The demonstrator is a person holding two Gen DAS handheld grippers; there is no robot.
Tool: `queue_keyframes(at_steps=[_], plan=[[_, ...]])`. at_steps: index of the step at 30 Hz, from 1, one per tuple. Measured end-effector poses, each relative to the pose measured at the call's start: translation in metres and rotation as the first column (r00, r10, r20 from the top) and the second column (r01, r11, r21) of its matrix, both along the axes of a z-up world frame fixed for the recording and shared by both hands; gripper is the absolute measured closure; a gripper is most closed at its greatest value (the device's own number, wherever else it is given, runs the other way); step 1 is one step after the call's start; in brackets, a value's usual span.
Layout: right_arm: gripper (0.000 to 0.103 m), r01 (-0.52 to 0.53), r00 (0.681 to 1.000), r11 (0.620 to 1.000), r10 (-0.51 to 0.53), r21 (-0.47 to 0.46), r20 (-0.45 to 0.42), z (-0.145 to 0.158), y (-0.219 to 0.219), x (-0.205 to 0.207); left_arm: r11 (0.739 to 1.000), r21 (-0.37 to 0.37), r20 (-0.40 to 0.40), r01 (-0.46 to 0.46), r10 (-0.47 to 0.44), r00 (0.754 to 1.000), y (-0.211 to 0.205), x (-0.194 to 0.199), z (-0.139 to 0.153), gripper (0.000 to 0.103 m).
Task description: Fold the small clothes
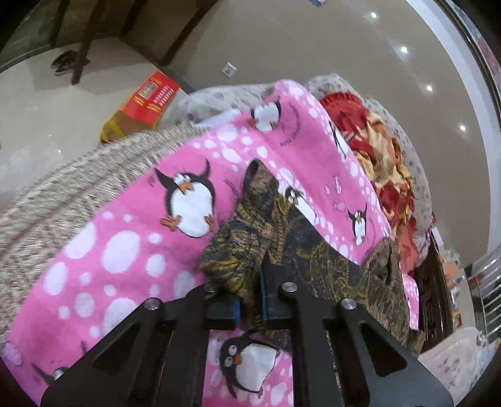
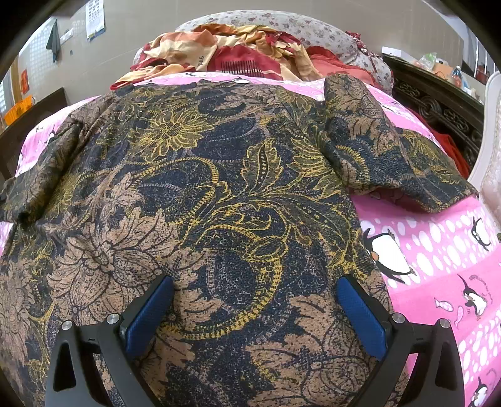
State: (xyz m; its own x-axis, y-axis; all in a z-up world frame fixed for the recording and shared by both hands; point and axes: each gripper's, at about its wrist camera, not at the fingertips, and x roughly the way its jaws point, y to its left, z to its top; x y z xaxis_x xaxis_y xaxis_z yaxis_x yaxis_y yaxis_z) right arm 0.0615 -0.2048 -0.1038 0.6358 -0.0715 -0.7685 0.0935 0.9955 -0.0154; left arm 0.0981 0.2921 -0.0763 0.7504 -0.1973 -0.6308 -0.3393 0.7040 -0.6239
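Observation:
A small batik shirt (image 2: 219, 194), dark blue and brown with yellow flowers, lies spread on a pink penguin-print sheet (image 2: 444, 281). My left gripper (image 1: 252, 305) is shut on a bunched edge of the shirt (image 1: 250, 225) and lifts it off the sheet (image 1: 119, 238). My right gripper (image 2: 255, 308) is open, its blue pads (image 2: 360, 316) wide apart just above the shirt's lower body. One short sleeve (image 2: 375, 150) sticks out to the right.
A red and cream floral blanket (image 2: 238, 53) is piled at the head of the bed with a flowered pillow (image 2: 313, 28). A dark carved headboard (image 2: 438, 103) runs along the right. A red box (image 1: 147, 100) stands on the floor beside a woven grey cover (image 1: 62, 194).

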Motion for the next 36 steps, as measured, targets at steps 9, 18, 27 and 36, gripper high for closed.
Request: queue_keyframes(at_steps=[9,18,27,36], plan=[[0.0,0.0,1.0,1.0,0.0,-0.002,0.001,0.0,0.0,0.0,0.909,0.279,0.235,-0.31,0.249,0.94,0.06,-0.051,0.128,0.1],[0.0,0.0,1.0,1.0,0.0,-0.002,0.001,0.0,0.001,0.0,0.954,0.286,0.324,0.091,-0.186,0.928,-0.071,0.0,0.159,0.1],[0.0,-0.002,1.0,1.0,0.002,0.015,0.008,0.001,-0.003,-0.002,0.737,0.252,0.148,0.628,-0.67,0.727,-0.346,0.062,0.064,0.099],[0.0,-0.002,1.0,1.0,0.002,0.017,0.006,0.001,-0.004,-0.003,0.621,0.26,-0.016,0.74,-0.763,0.646,-0.34,0.015,0.029,0.065]])
